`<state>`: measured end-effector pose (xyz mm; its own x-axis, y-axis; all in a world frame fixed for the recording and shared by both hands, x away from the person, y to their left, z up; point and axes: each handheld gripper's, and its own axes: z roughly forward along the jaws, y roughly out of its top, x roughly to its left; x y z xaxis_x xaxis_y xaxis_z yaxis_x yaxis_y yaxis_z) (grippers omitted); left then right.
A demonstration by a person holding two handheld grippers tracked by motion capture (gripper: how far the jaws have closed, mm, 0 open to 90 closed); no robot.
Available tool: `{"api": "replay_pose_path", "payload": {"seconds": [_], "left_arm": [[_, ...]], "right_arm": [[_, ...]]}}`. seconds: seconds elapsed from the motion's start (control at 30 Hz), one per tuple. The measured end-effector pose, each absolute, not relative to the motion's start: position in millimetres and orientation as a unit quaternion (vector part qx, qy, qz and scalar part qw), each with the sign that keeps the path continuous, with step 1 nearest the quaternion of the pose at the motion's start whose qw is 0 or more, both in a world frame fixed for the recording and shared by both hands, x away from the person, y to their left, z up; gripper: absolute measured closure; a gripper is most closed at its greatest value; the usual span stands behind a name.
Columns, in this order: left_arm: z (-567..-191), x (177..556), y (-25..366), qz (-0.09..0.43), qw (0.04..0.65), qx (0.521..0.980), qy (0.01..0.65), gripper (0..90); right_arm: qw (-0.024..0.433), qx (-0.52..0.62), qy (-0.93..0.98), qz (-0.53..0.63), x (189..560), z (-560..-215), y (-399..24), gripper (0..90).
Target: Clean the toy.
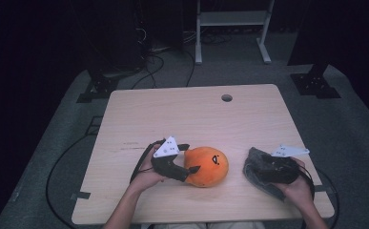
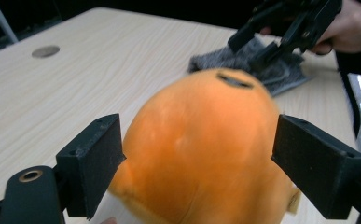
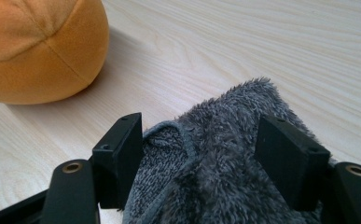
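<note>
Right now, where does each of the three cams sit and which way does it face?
High view: above the person's side, looking forward and down on the light wooden table; both forearms, left claw, right claw.
Left gripper view: on the left claw, facing the round orange plush toy between its open jaws.
Right gripper view: on the right claw, facing the fuzzy grey cloth between its jaws.
Shared: all three show the toy and the cloth.
</note>
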<state>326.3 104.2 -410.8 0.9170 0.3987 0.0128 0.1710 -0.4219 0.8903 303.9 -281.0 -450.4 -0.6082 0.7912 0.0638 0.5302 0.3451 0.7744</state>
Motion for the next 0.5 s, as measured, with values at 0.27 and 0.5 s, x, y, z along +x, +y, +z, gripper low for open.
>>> {"api": "replay_pose_path", "payload": {"seconds": [0.27,0.5], "left_arm": [[-420,332,110,0.1,0.505,0.838,0.183,15.6],[-426,330,101,0.087,0.49,0.851,0.169,16.6]], "right_arm": [[0.174,0.415,0.807,0.382,313,-453,-279,35.6],[0.176,0.435,0.813,0.344,326,-455,-274,47.2]]}}
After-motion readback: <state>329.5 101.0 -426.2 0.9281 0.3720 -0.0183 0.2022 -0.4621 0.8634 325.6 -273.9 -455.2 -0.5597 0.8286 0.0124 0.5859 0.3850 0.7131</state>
